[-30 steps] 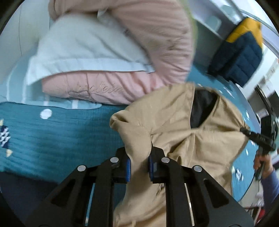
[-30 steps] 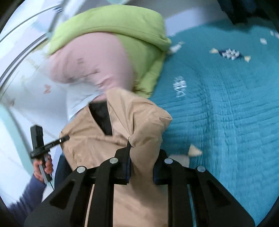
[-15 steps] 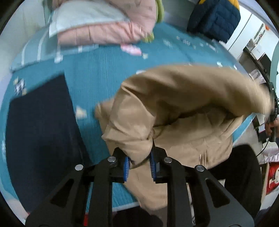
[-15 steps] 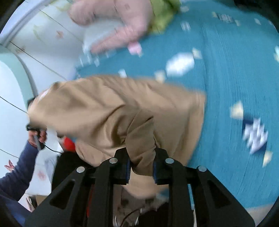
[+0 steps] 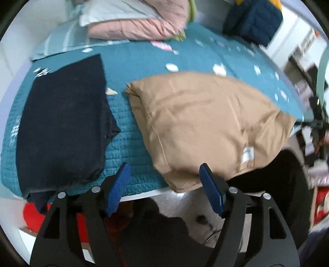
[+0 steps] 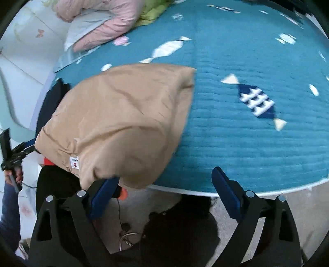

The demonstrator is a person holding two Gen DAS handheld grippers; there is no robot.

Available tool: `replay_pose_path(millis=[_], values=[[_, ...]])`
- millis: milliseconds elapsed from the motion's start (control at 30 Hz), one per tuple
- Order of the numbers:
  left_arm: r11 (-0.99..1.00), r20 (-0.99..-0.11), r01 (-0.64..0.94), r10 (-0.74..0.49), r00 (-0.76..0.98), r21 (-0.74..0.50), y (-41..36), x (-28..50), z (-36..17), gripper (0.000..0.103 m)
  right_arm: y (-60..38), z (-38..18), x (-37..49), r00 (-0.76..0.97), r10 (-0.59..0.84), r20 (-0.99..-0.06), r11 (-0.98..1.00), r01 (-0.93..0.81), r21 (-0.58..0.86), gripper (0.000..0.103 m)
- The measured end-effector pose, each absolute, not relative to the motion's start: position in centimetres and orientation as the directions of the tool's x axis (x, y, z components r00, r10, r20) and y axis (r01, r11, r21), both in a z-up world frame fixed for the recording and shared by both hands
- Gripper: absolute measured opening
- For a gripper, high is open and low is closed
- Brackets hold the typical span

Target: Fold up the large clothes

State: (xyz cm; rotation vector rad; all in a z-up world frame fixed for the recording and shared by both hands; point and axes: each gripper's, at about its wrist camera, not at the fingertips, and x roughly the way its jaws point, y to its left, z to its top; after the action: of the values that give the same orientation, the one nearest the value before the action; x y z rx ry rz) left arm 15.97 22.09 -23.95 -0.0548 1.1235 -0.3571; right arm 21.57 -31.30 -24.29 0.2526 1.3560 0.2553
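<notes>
A tan garment [image 5: 205,123] lies folded over on the teal bed cover [image 5: 144,61], its near edge hanging over the bed's front edge. It also shows in the right wrist view [image 6: 123,123], with a small white label on its near corner. My left gripper [image 5: 164,184] is open and empty, just in front of the garment's near-left corner. My right gripper [image 6: 164,189] is open and empty; its left finger [image 6: 102,195] sits under the garment's hanging edge. A folded dark navy garment [image 5: 61,123] lies on the bed to the left of the tan one.
Pink and white pillows [image 5: 133,22] and a green one [image 6: 152,10] are piled at the head of the bed. A navy and yellow jacket [image 5: 253,18] hangs at the back right. The bed's white front edge [image 6: 267,191] runs below the grippers. Something red [image 5: 33,213] is on the floor.
Both grippers held the tan garment raised, brought it down onto the bed toward the front edge, then opened and let it go. The garment now lies flat, folded over.
</notes>
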Motion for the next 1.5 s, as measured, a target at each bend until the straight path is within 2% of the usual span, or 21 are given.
replay_pose_path(millis=[67, 133, 233, 267, 300, 367, 433, 500, 567, 667, 700, 833, 933, 1000, 1267, 1300, 1400, 1500], values=[[0.923, -0.834, 0.248, -0.374, 0.405, -0.294, 21.9, 15.9, -22.9, 0.071, -31.9, -23.0, 20.7, 0.258, 0.365, -0.894, 0.927, -0.016, 0.374, 0.082], [0.916, -0.821, 0.252, -0.393, 0.414, -0.312, 20.7, 16.5, -22.7, 0.071, -31.5, -20.9, 20.1, 0.354, 0.403, -0.844, 0.905, -0.016, 0.425, 0.073], [0.918, -0.833, 0.249, -0.387, 0.395, -0.308, 18.0, 18.4, -23.5, 0.071, -29.9, -20.2, 20.3, 0.41, 0.462, -0.786, 0.865, -0.015, 0.501, 0.058], [0.926, -0.845, 0.242, -0.365, 0.39, -0.289, 17.1, 18.9, -23.9, 0.071, -28.9, -20.6, 20.6, 0.406, 0.474, -0.781, 0.86, -0.024, 0.509, 0.049], [0.941, -0.87, 0.224, -0.322, 0.373, -0.252, 16.1, 19.6, -24.8, 0.071, -28.0, -21.5, 21.0, 0.379, 0.48, -0.791, 0.859, -0.022, 0.512, 0.036], [0.959, -0.923, 0.195, -0.257, 0.287, -0.206, 15.0, 20.8, -27.4, 0.071, -26.1, -25.2, 22.1, 0.278, 0.438, -0.855, 0.89, 0.002, 0.457, 0.026], [0.97, -0.951, 0.153, -0.218, 0.221, -0.188, 14.7, 21.7, -30.1, 0.071, -25.1, -29.5, 22.9, 0.18, 0.366, -0.913, 0.924, 0.049, 0.38, 0.021], [0.979, -0.968, 0.102, -0.193, 0.162, -0.178, 14.8, 22.2, -32.5, 0.073, -25.2, -33.4, 23.3, 0.098, 0.338, -0.936, 0.931, 0.108, 0.347, 0.01], [0.977, -0.967, 0.108, -0.197, 0.159, -0.182, 14.6, 22.1, -33.0, 0.075, -26.0, -35.9, 23.5, 0.076, 0.377, -0.923, 0.906, 0.177, 0.384, 0.009], [0.971, -0.956, 0.13, -0.223, 0.189, -0.201, 14.6, 21.8, -32.4, 0.079, -26.2, -35.3, 23.8, 0.085, 0.398, -0.914, 0.893, 0.193, 0.407, 0.009], [0.967, -0.946, 0.117, -0.248, 0.207, -0.228, 15.2, 21.7, -31.8, 0.079, -26.2, -34.0, 23.8, 0.106, 0.398, -0.911, 0.894, 0.178, 0.412, 0.012], [0.935, -0.885, 0.038, -0.347, 0.311, -0.353, 18.3, 21.5, -29.4, 0.079, -23.9, -28.2, 24.6, 0.243, 0.476, -0.845, 0.862, 0.062, 0.503, 0.012], [0.925, -0.868, -0.052, -0.333, 0.369, -0.376, 20.3, 22.0, -29.1, 0.085, -20.0, -26.0, 27.0, 0.287, 0.549, -0.785, 0.825, -0.032, 0.565, 0.013], [0.927, -0.878, -0.092, -0.308, 0.366, -0.363, 20.9, 22.4, -29.7, 0.085, -17.3, -25.9, 28.7, 0.297, 0.572, -0.764, 0.81, -0.058, 0.584, 0.014], [0.899, -0.883, -0.136, -0.362, 0.298, -0.415, 21.2, 22.5, -33.1, 0.085, -10.3, -31.9, 36.0, 0.268, 0.533, -0.802, 0.829, 0.025, 0.559, 0.014], [0.896, -0.882, -0.142, -0.369, 0.293, -0.421, 21.1, 22.3, -33.6, 0.086, -10.2, -32.5, 36.2, 0.256, 0.516, -0.817, 0.84, 0.034, 0.541, 0.009], [0.874, -0.869, -0.159, -0.404, 0.286, -0.458, 20.9, 22.3, -34.7, 0.089, -10.3, -35.8, 36.9, 0.189, 0.505, -0.842, 0.845, 0.09, 0.527, 0.006], [0.88, -0.874, -0.148, -0.402, 0.272, -0.451, 20.3, 22.6, -34.9, 0.089, -11.0, -35.3, 36.2, 0.172, 0.518, -0.838, 0.836, 0.105, 0.539, 0.006]])
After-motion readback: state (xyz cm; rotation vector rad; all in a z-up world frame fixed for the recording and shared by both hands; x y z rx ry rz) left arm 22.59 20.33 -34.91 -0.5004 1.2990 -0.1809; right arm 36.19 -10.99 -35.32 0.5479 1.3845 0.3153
